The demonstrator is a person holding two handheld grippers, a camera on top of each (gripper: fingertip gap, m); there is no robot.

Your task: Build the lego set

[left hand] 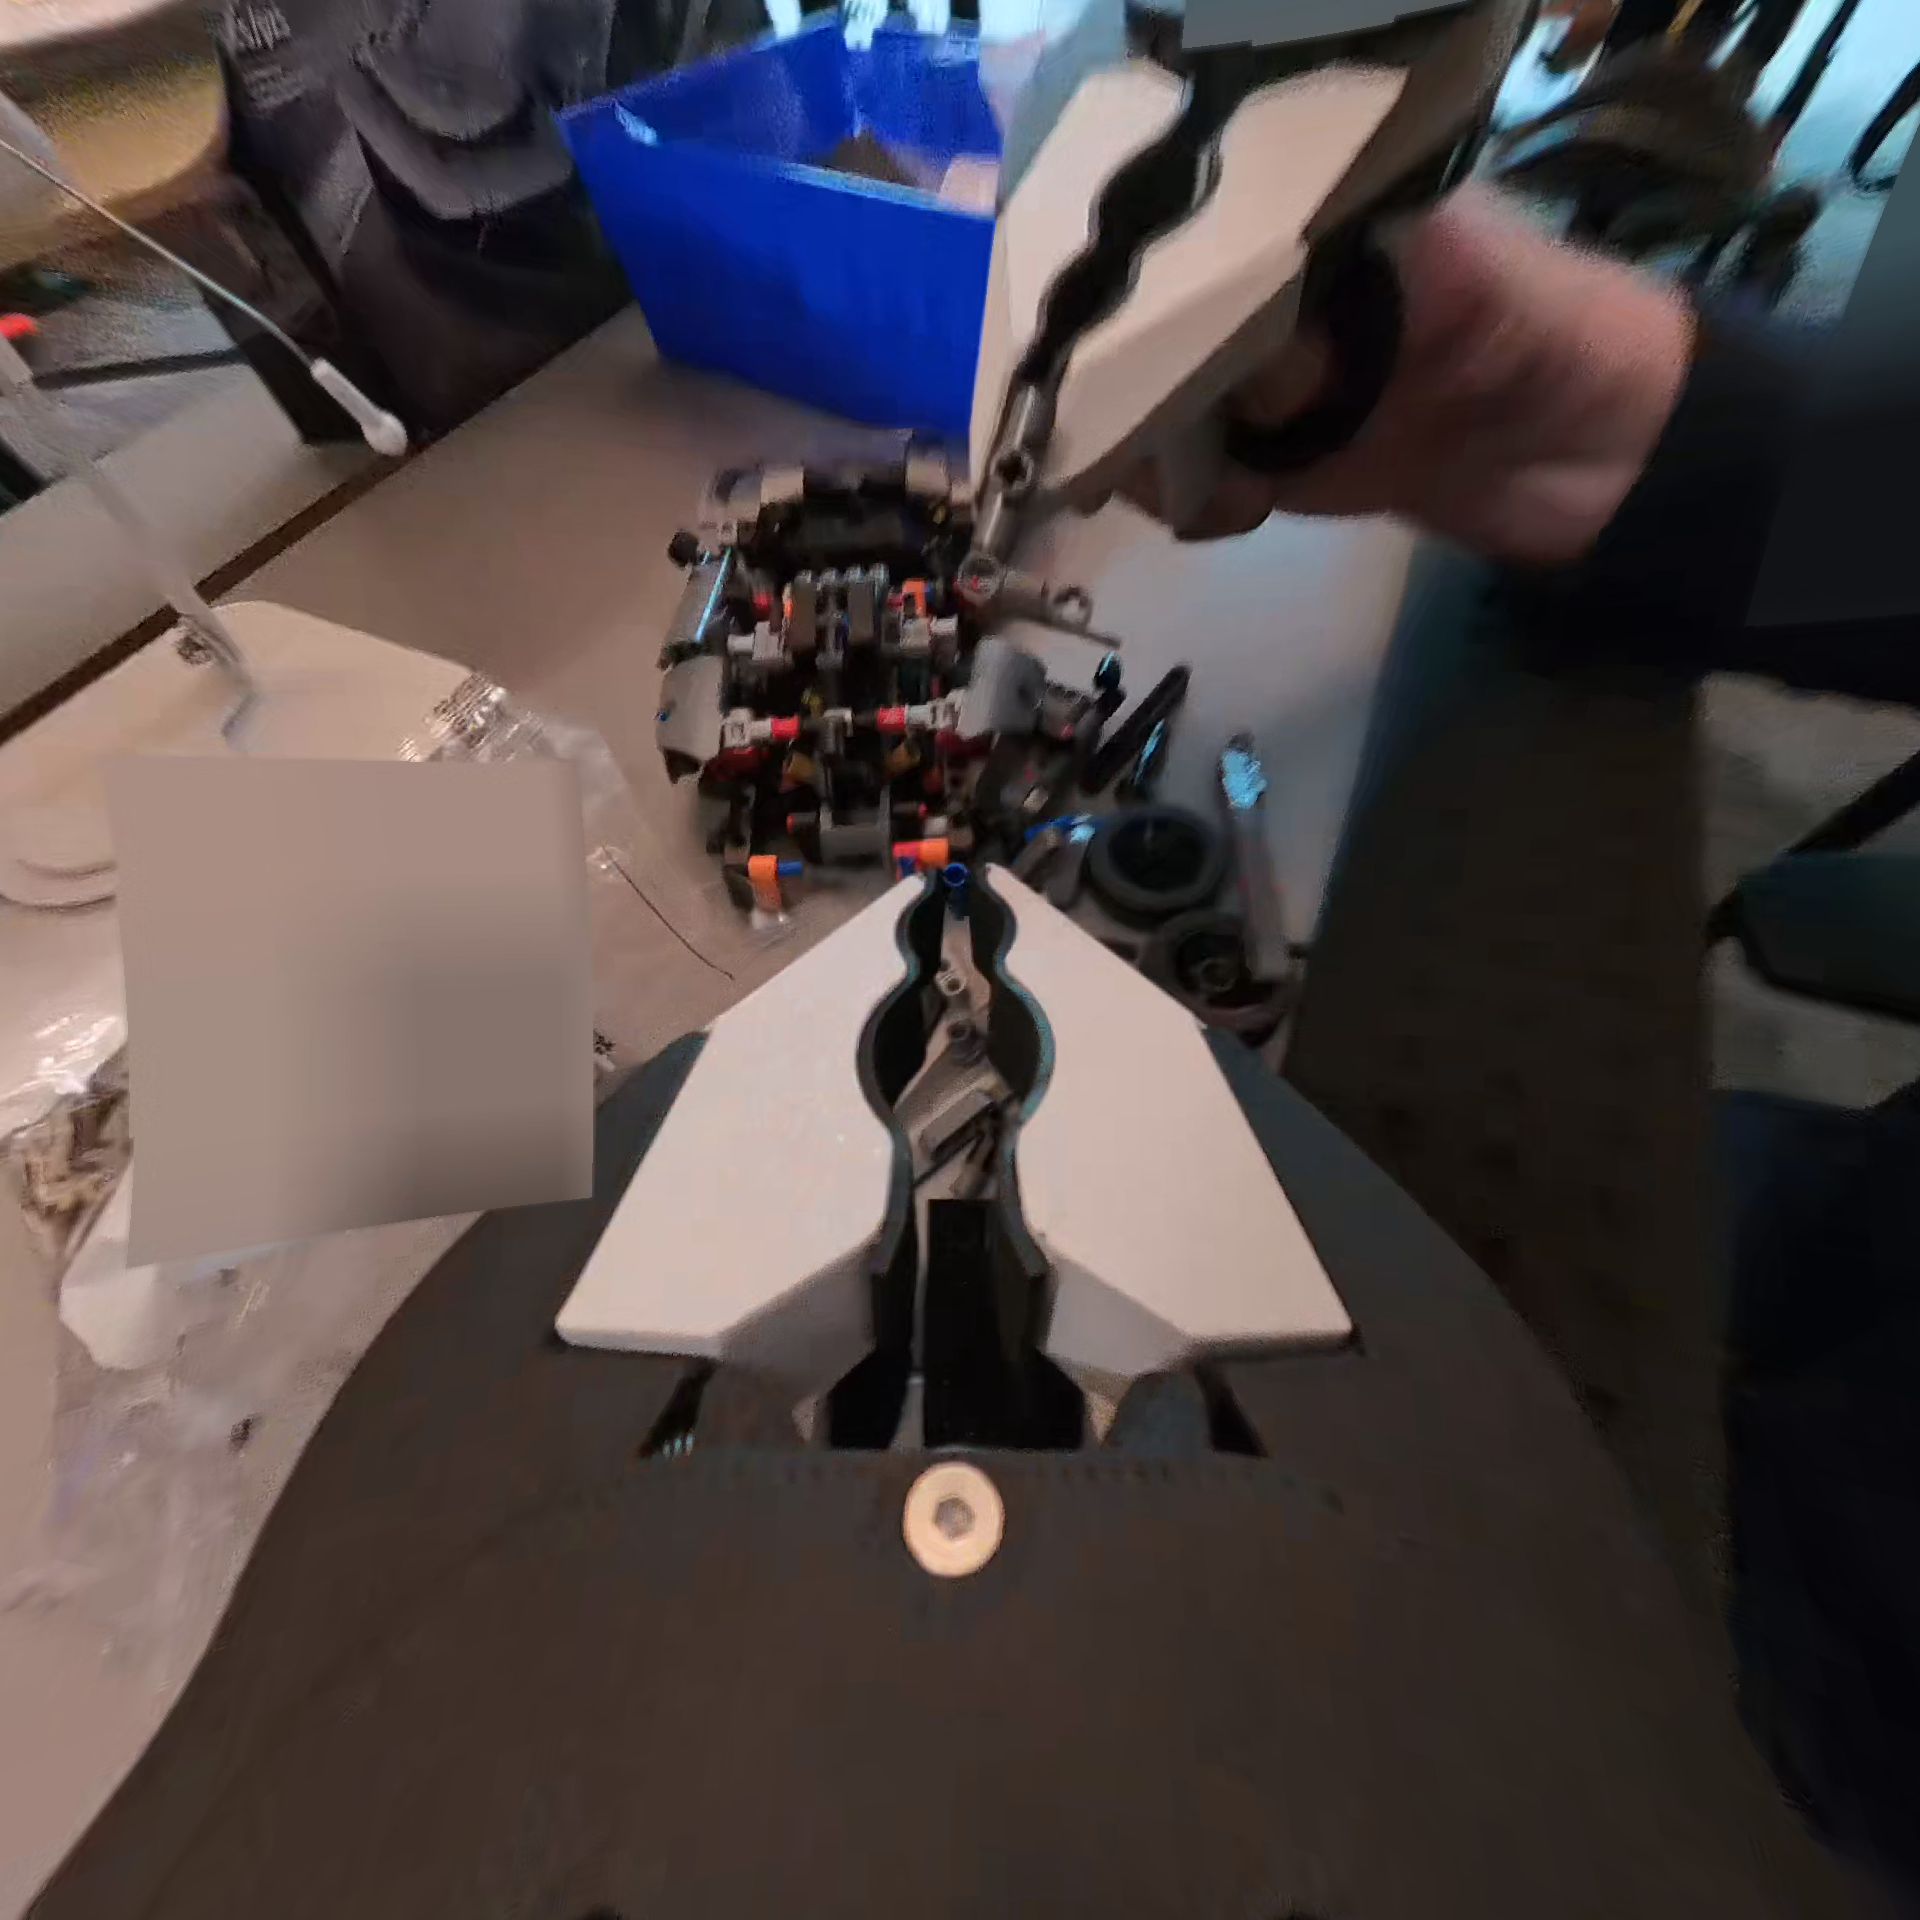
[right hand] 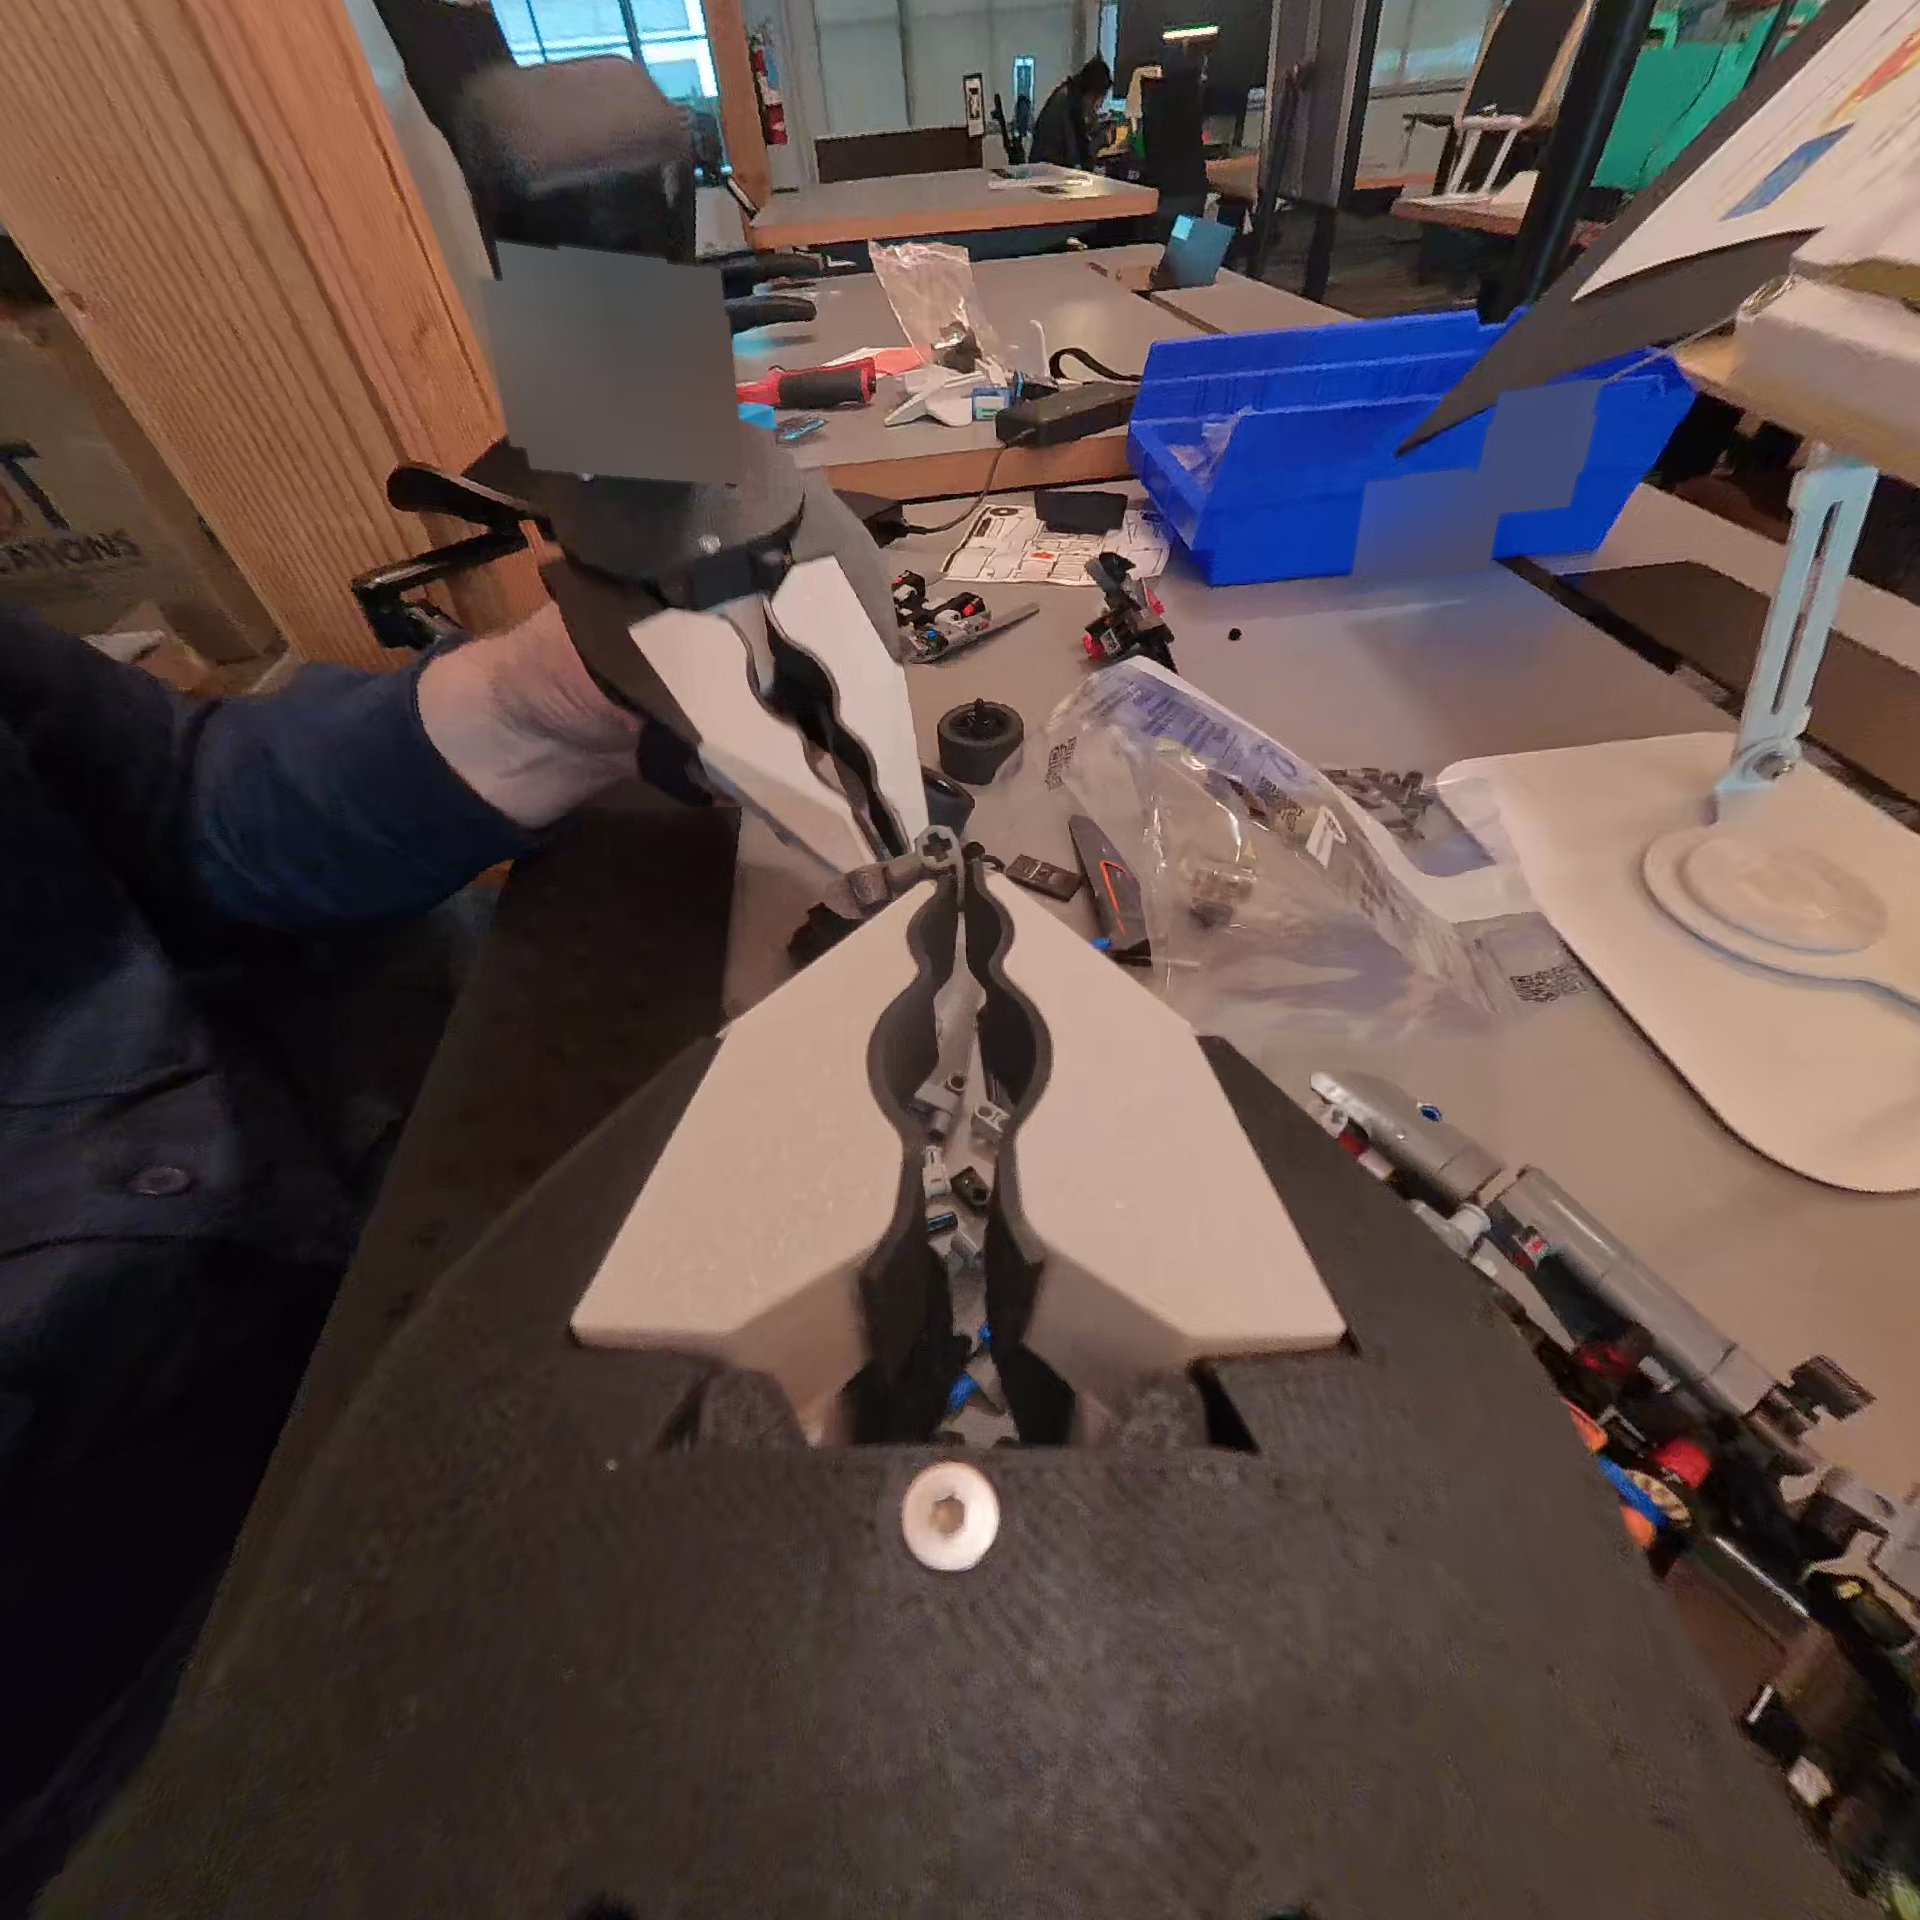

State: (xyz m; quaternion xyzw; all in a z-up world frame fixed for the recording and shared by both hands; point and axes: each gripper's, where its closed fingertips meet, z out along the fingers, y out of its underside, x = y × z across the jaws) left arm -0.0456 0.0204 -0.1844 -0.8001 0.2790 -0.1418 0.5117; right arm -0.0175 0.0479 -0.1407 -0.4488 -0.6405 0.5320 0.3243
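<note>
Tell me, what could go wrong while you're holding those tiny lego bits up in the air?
1. The left gripper holds the blue pin only at the tips of its fingers, so it might slip out and drop.
2. The right gripper pinches the grey beam by one end; pushing the pin in could twist it loose.

two white-fingered grippers and a dark blue sleeve

the left gripper [left hand: 958, 883] fills the bottom of its own frame. it has a wide black body with a rough, grainy skin. one round silver screw [left hand: 953, 1519] sits in the middle of it. its two fingers [left hand: 769, 1153] are flat white wedges with wavy black inner edges. the right gripper [right hand: 951, 868] looks just the same. at the left of the right view, a dark blue sleeve [right hand: 312, 790] covers the arm.
</note>
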